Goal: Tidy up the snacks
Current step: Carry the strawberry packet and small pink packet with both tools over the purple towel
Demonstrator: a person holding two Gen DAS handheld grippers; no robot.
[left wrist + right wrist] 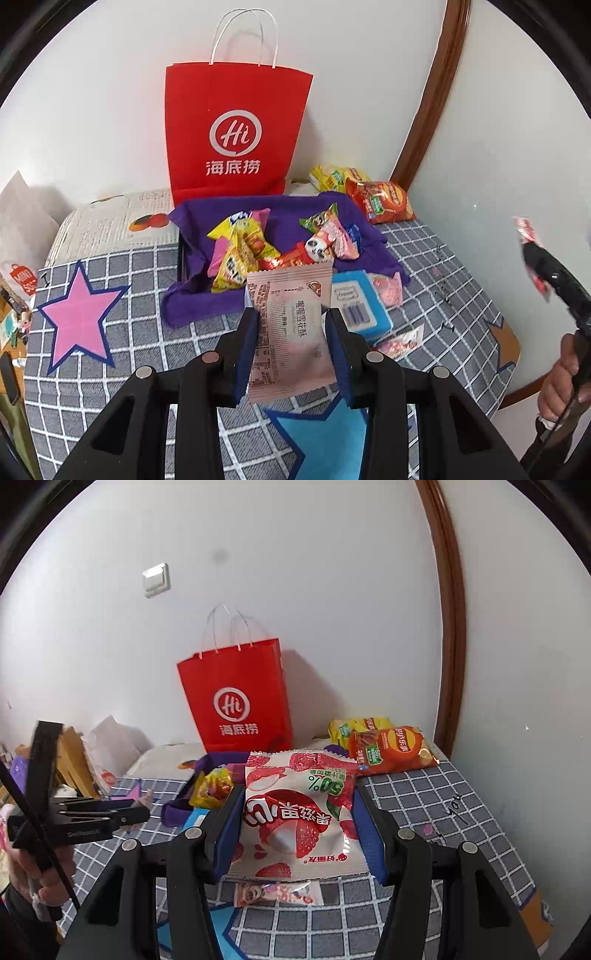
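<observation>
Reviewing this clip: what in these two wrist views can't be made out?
- Inside of the red paper bag: both views show only its front.
- Purple cloth-lined box: in the right wrist view, mostly hidden behind the white lychee gummy packet.
- Blue wipes pack: partly covered by the pale pink pastry packet in the left claw.

A pale pink snack packet (291, 332) stands upright at lower centre, above a purple-lined box (280, 221) heaped with yellow and pink snacks. A white lychee-candy bag (299, 812) fills centre frame upside down; orange chip bags (388, 751) lie upper right.
</observation>
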